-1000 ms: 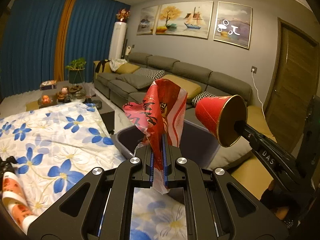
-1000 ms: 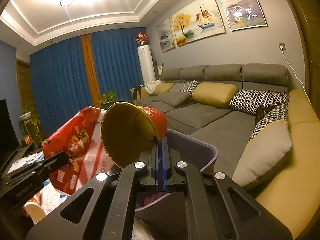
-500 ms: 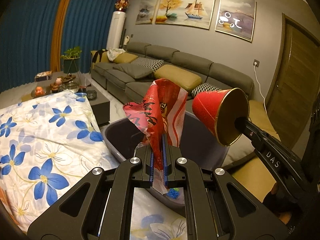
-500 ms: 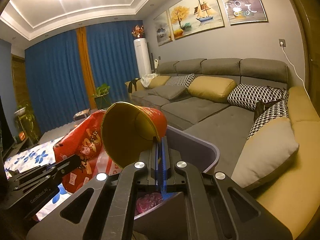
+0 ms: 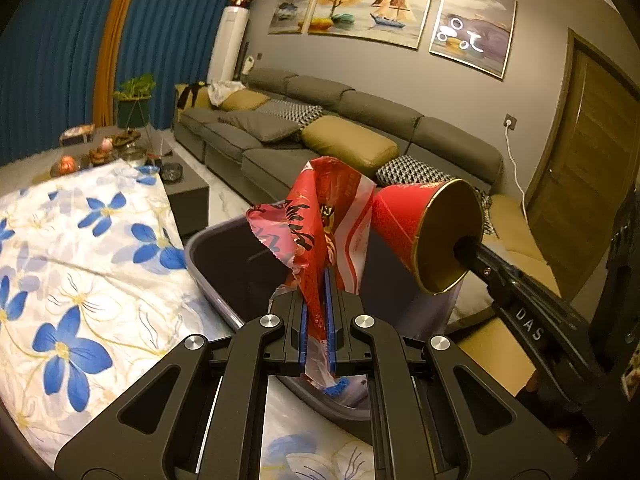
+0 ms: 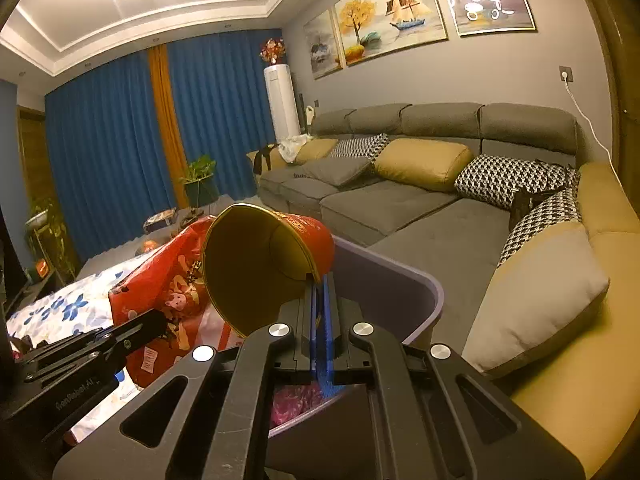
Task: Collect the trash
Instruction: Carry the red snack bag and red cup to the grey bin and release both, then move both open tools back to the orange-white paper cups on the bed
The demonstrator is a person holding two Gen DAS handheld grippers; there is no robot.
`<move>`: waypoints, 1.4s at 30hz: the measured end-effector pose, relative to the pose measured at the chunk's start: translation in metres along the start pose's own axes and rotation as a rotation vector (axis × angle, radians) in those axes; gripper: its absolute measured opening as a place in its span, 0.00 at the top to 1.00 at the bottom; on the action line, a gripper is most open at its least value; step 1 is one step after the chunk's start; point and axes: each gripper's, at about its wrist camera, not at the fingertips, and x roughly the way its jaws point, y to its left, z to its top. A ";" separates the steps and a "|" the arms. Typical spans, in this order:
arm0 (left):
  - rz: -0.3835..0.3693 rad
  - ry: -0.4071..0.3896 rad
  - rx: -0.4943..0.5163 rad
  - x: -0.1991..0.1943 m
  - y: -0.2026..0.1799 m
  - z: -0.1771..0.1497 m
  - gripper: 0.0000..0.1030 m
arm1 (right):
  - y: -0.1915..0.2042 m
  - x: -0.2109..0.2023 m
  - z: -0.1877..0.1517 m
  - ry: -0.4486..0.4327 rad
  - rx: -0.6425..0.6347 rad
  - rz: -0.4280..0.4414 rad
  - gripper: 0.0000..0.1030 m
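My left gripper (image 5: pixel 316 280) is shut on a crumpled red snack wrapper (image 5: pixel 320 220), held over the near rim of a grey-purple trash bin (image 5: pixel 224 264). The right gripper (image 6: pixel 320 280) is shut on the rim of a red paper cup with a gold inside (image 6: pixel 260 264), tipped on its side above the same bin (image 6: pixel 400 280). In the left wrist view the cup (image 5: pixel 424 232) hangs just right of the wrapper, on the right gripper's finger. In the right wrist view the wrapper (image 6: pixel 168 280) sits left of the cup. Pink and blue trash (image 6: pixel 296 400) lies in the bin.
A table with a blue-flower cloth (image 5: pixel 80 260) lies left of the bin. A grey sofa (image 6: pixel 400 200) with yellow and checked cushions runs behind and to the right. A low coffee table (image 5: pixel 100 152) with small items stands far left. A wooden door (image 5: pixel 592 184) is at right.
Both grippers have come closer to the bin and dropped a little; the bin looks bigger and its inside shows more. The wrapper and cup stay gripped.
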 end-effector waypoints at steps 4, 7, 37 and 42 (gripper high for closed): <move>-0.004 0.004 0.008 0.003 0.000 -0.002 0.94 | 0.002 0.003 0.000 0.010 0.004 -0.001 0.96; -0.019 0.008 0.002 0.003 0.004 -0.002 0.87 | 0.001 0.007 0.001 0.019 0.005 0.000 0.96; 0.453 -0.224 -0.104 -0.232 0.074 -0.088 0.19 | 0.114 -0.099 -0.058 0.011 -0.155 0.282 0.33; 0.622 -0.262 -0.124 -0.285 0.104 -0.110 0.19 | 0.171 -0.115 -0.089 0.062 -0.212 0.394 0.33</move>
